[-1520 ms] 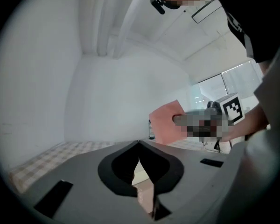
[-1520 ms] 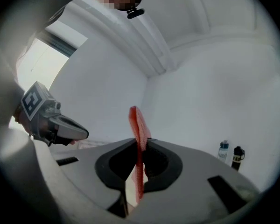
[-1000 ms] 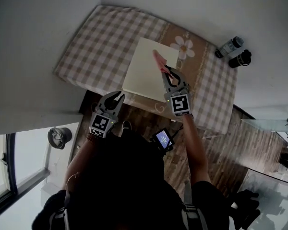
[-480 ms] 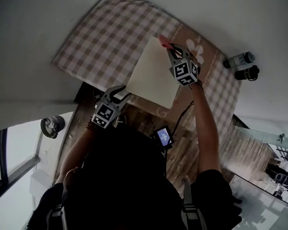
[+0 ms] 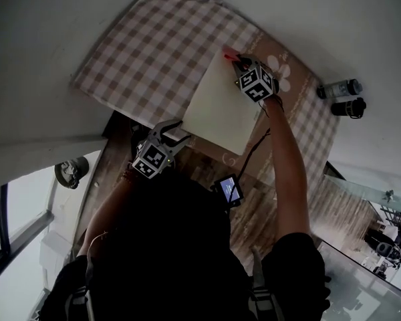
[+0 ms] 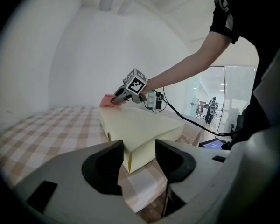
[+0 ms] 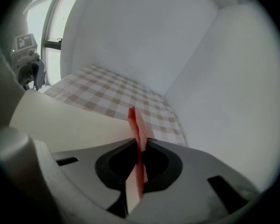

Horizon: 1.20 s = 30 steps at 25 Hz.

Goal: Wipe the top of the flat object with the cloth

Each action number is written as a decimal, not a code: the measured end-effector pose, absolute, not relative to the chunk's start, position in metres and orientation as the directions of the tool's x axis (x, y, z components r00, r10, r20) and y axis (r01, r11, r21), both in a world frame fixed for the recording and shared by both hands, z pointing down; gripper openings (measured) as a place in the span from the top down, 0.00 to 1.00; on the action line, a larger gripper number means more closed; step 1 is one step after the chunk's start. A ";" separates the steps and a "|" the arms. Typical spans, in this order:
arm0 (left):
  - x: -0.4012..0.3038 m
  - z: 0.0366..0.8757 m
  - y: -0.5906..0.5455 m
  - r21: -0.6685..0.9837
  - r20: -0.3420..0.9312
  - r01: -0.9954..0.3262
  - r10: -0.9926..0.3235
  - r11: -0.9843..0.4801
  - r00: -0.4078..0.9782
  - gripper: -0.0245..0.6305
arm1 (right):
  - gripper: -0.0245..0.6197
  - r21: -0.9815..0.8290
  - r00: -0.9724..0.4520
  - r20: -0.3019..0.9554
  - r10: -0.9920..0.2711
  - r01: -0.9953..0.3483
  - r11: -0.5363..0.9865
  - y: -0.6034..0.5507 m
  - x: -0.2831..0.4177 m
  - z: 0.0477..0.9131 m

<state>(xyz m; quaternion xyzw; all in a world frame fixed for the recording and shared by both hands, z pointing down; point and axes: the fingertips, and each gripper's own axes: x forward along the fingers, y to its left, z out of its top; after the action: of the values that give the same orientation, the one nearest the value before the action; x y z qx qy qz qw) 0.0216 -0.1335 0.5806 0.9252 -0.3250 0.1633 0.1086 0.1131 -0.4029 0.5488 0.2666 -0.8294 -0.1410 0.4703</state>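
Now we clamp red cloth [image 5: 228,53] in right gripper [image 5: 238,61], at far corner of flat cream box [image 5: 220,105] on checked tablecloth [image 5: 154,45]. Left gripper [image 5: 178,130] jaws, just opening, grip nothing, box's near corner just ahead.

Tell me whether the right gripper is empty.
No, the right gripper is shut on the red cloth, which stands up between its jaws.

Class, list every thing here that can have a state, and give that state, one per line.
flat object: lying flat on the checked tablecloth.
cloth: pinched on edge at the flat object's far corner.
right hand-held gripper: shut on the cloth.
left hand-held gripper: open, jaws have just been opening, nothing gripped, flat object's near corner ahead.
small screen: lit.
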 end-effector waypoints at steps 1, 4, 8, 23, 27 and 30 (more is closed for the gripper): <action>0.021 0.581 -0.136 0.093 0.374 -0.638 -0.567 -0.764 0.734 0.62 | 0.93 0.466 -0.413 0.725 -0.551 -0.296 0.834 -0.400 0.112 0.556; 0.023 0.582 -0.138 0.096 0.376 -0.642 -0.570 -0.760 0.731 0.61 | 0.93 0.447 -0.396 0.766 -0.507 -0.240 0.862 -0.389 0.111 0.573; 0.023 0.583 -0.137 0.106 0.373 -0.652 -0.578 -0.751 0.726 0.61 | 0.93 0.410 -0.401 0.763 -0.507 -0.306 0.859 -0.388 0.110 0.577; 0.021 0.586 -0.135 0.108 0.383 -0.658 -0.579 -0.746 0.720 0.62 | 0.93 0.288 -0.398 0.808 -0.434 -0.375 0.881 -0.365 0.106 0.589; 0.022 0.587 -0.135 0.118 0.384 -0.654 -0.573 -0.747 0.724 0.62 | 0.94 0.261 -0.415 0.805 -0.424 -0.395 0.881 -0.354 0.104 0.591; 0.024 0.581 -0.145 0.113 0.388 -0.653 -0.572 -0.749 0.723 0.62 | 0.93 0.239 -0.426 0.805 -0.413 -0.404 0.883 -0.353 0.105 0.589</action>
<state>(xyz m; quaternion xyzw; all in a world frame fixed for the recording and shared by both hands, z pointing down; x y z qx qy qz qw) 0.0245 -0.1451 0.5814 0.9200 -0.3329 0.1670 0.1219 0.1050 -0.3529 0.5888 0.2420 -0.8443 -0.0044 0.4780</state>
